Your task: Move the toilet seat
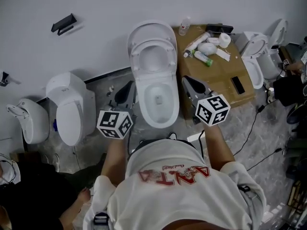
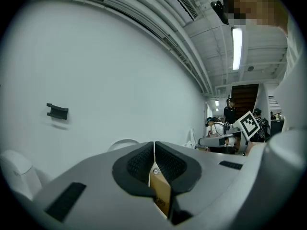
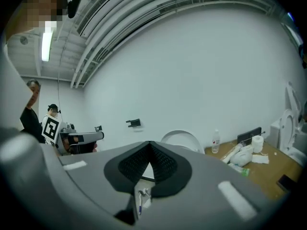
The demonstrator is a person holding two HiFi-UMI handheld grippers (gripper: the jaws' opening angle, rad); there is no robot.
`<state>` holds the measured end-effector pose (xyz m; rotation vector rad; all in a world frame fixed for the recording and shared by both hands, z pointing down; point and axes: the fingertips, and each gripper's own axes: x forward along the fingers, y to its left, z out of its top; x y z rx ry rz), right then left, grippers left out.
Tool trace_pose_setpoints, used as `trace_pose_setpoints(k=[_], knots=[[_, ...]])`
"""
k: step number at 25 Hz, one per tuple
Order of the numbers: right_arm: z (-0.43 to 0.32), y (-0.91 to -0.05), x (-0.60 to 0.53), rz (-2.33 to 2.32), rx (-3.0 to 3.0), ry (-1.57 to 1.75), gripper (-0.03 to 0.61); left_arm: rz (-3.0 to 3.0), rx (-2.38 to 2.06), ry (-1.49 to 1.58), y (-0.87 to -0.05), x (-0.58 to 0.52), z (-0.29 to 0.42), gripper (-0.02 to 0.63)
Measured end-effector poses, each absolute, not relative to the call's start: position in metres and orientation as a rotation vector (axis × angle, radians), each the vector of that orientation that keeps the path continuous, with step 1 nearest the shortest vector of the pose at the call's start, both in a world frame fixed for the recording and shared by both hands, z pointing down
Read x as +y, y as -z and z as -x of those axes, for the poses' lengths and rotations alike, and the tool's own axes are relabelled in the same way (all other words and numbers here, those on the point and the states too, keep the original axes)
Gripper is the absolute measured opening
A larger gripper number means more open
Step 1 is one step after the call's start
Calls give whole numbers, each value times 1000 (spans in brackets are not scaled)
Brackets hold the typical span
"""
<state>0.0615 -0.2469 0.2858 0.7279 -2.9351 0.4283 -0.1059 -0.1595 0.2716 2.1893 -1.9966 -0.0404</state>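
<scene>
I count four toilets: the middle toilet (image 1: 156, 92) at the centre of the frame, the left toilet (image 1: 72, 110), the far-left toilet (image 1: 29, 121) and the right toilet (image 1: 259, 61) at the upper right. I hold two grippers, my left gripper (image 1: 128, 86) and right gripper (image 1: 187, 81), each with one marker cube. There is one brown board (image 1: 220, 78), carrying one clear bottle (image 1: 184, 27) and one paper roll (image 1: 224, 40). At the upper left are two black wall brackets (image 1: 64, 24).

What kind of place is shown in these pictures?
Probably a workshop or test room, not a home bathroom: several toilets stand along one bare white wall, a brown board holds toiletries, and cables lie on the floor.
</scene>
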Motion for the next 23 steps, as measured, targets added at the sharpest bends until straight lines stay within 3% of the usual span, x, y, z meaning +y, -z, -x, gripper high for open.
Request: trace_pose_setpoints(k=[8,23], knots=[[-36,-264,-229,-808,-2950,-307,2,-2209,-1946,67,-271,-142,131,17],[-16,-280,-231,-739,-2943,-406,2,-2203,-1875,84,-281,-152,143,17]])
